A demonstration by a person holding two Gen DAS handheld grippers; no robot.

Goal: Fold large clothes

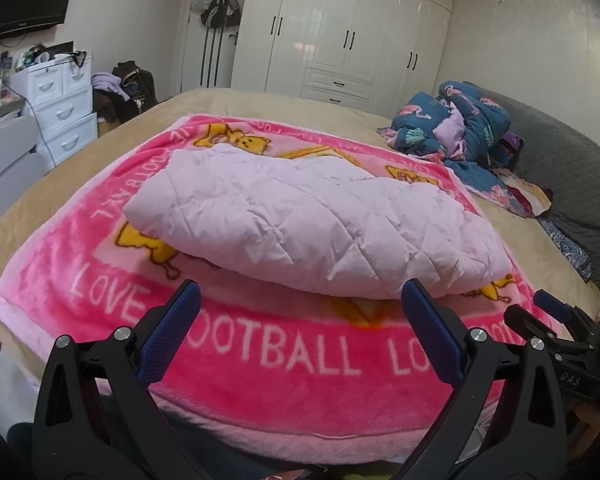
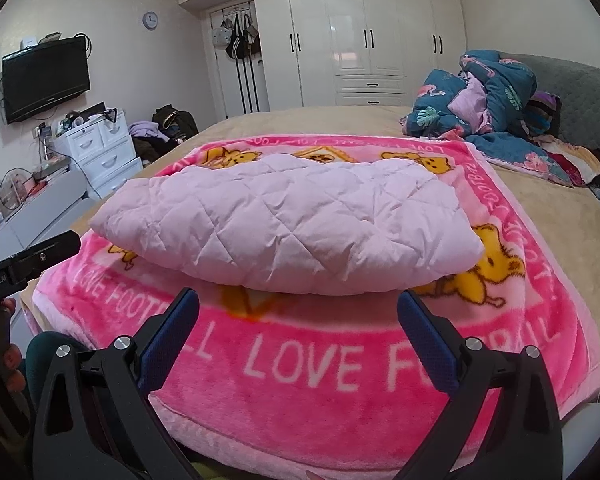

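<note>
A pale pink quilted garment (image 1: 300,220) (image 2: 284,232) lies folded into a thick bundle on a bright pink "LOVE FOOTBALL" blanket (image 1: 260,356) (image 2: 300,364) spread over the bed. My left gripper (image 1: 300,304) hovers open just short of the bundle's near edge, nothing between its blue-padded fingers. Beside it, the right gripper (image 2: 298,306) is also open and empty, facing the same near edge. The right gripper's body (image 1: 560,332) shows at the right of the left wrist view. At the left edge of the right wrist view I see the left gripper's body (image 2: 24,264), held by a hand.
A heap of blue flamingo-print bedding (image 1: 460,120) (image 2: 492,96) lies at the bed's far right, by a grey headboard (image 2: 588,96). White drawers (image 1: 60,108) and a clothes pile stand left of the bed. White wardrobes (image 2: 360,40) line the far wall. Tan bedsheet (image 1: 260,100) surrounds the blanket.
</note>
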